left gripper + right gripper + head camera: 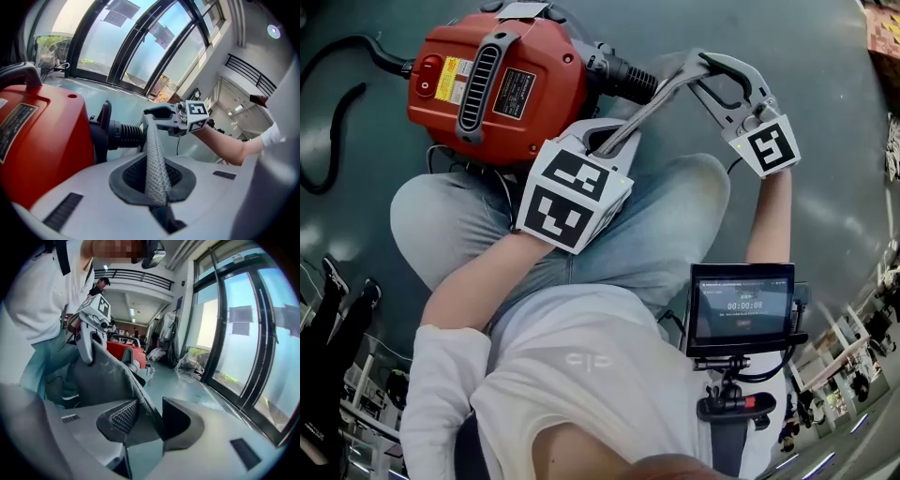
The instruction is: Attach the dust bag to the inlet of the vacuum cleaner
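The left hand-held gripper (pixel 602 142) and right hand-held gripper (pixel 701 64), in the head view, stretch the grey dust bag (pixel 652 101) beside the inlet (pixel 630 80) of the vacuum cleaner (pixel 487 84). Left gripper view: jaws clamped on cloth. Right gripper view: clamped near its edge, so hard pulling may slip it free.

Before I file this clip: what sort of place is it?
Probably a large indoor hall or atrium: tall glass window wall, railed upper balcony, smooth grey floor.
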### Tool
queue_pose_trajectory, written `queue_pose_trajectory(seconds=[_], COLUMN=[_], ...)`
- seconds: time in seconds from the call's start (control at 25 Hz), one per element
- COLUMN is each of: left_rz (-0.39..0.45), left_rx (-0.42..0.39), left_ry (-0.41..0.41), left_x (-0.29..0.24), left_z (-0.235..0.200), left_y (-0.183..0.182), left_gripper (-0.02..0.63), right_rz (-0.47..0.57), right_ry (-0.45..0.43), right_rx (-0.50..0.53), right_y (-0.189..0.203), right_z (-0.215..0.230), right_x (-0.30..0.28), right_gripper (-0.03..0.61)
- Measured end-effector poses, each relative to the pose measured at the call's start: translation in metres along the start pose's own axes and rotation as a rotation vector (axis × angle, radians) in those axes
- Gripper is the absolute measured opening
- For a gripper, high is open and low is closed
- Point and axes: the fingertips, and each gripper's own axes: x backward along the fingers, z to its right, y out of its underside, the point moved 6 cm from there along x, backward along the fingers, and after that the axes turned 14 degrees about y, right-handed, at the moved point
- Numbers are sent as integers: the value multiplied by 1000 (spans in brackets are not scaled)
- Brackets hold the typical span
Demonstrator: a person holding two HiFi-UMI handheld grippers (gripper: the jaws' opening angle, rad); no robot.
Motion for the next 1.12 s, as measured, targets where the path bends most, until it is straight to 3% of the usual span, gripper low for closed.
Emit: queue_pose_trajectory(seconds=[0.12, 0.2, 0.28, 0.36, 0.48, 0.56, 0.64, 0.68, 0.84, 0.92, 1.04, 1.12], left_rz=[-19, 5, 36, 83, 150, 176, 186, 190, 205, 213, 217, 213], left_rx=[-54, -83, -72, 12, 156, 218, 247, 257, 289, 306, 309, 297], left_ry=[-54, -103, -118, -87, -38, -22, -14, -8, 7, 13, 16, 11], left_x=[3, 8, 9, 6, 3, 2, 2, 2, 1, 1, 0, 0], left_z=[4, 2, 2, 0, -6, -9, -10, -10, -13, -15, -18, -19], left_y=[11, 13, 15, 19, 19, 20, 21, 21, 23, 23, 26, 26], left_gripper=[15, 15, 15, 15, 15, 15, 15, 15, 15, 15, 15, 15], right_rz=[11, 29, 52, 48, -45, -109, -115, -102, -54, -18, -12, -38], right_ry=[-85, -77, -66, -101, -187, -266, -340, -354, -289, -236, -237, -225], right_rx=[128, 205, 217, 149, 109, 92, 54, 45, 24, -85, -229, -217], right_y=[-7, -15, -22, -21, -20, -23, -32, -38, -51, -45, -13, 9], right_z=[-4, -5, -6, -6, -2, 5, 15, 22, 52, 52, -2, -46], right_x=[-15, -22, -27, -34, -39, -39, -34, -30, -4, 17, 32, 20], right_gripper=[138, 138, 140, 140, 145, 218, 350, 377, 376, 376, 376, 376])
